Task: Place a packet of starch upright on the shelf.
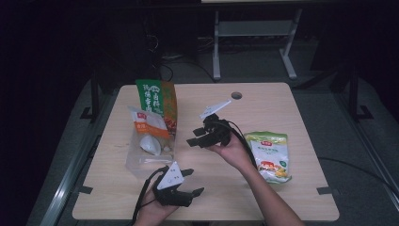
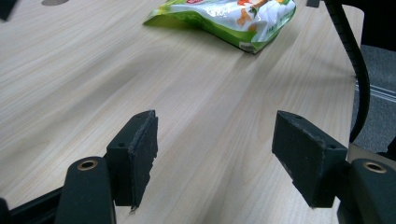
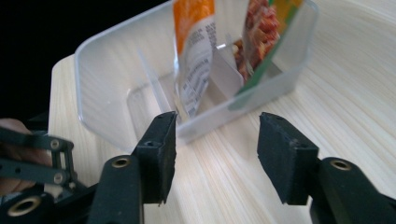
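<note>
A: Report the position of the work items.

B: A clear plastic container (image 1: 141, 162) stands on the left half of the wooden desk (image 1: 282, 108). Thin clear dividers split its interior into compartments. Two packets stand upright inside it: an orange-and-white packet (image 1: 149, 123) toward the near side and a taller green packet (image 1: 156, 99) behind it. In the right gripper view, the orange-and-white packet (image 3: 194, 51) sits in a middle compartment, and the green packet (image 3: 261, 32) with its red food print sits in the next one along. A third item, a green-and-white pouch (image 1: 269, 155), lies flat on the right half of the desk, well apart from the container.

A: State of the right gripper?

B: The right gripper (image 1: 194, 138) is held above the desk centre, just right of the container, and points toward it. Its jaws stand open with nothing between them; the view along them shows the container wall (image 3: 107, 70) just beyond the pads (image 3: 161, 149).

A: And the left gripper?

B: The left gripper (image 1: 193, 182) sits near the front desk edge, just beside the container's near corner, and points right. Its jaws are wide apart and empty. Its own view shows bare desk between the pads (image 2: 140, 154) and the pouch (image 2: 229, 18) farther off.
</note>
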The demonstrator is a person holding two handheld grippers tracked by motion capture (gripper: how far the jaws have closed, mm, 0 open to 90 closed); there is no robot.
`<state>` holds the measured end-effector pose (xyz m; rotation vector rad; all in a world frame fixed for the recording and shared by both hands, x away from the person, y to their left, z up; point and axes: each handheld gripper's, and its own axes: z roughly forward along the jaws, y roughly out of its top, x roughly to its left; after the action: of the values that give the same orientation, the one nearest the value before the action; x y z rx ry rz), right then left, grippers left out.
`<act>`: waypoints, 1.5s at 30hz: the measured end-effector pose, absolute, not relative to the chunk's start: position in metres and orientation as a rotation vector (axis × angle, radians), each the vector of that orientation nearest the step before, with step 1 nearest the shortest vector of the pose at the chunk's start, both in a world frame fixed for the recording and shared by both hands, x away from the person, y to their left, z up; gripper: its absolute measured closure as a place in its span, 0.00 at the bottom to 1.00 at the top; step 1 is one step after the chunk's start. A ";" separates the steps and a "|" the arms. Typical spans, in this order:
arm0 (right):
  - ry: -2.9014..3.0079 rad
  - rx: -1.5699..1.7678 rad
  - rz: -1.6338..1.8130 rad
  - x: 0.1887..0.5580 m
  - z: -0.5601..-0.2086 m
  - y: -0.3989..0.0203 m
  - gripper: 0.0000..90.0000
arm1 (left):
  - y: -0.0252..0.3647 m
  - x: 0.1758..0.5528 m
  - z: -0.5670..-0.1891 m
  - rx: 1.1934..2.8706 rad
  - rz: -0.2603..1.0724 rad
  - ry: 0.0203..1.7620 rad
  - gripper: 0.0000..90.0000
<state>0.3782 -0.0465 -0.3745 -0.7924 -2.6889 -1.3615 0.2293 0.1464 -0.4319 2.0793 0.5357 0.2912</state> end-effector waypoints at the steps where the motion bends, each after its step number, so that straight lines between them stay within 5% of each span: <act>1: -2.690 -0.797 -1.359 0.378 -0.375 -0.050 0.50 | 0.146 0.229 -0.432 2.079 0.291 0.536 0.34; 45: -2.671 -1.088 -1.317 0.347 -0.388 -0.165 0.38 | 0.145 0.230 -0.434 2.078 0.276 0.536 0.33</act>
<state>0.3467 -0.1648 -0.3877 -1.0876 -2.6713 -1.3170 0.2301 0.1449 -0.4342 2.0778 0.5361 0.2759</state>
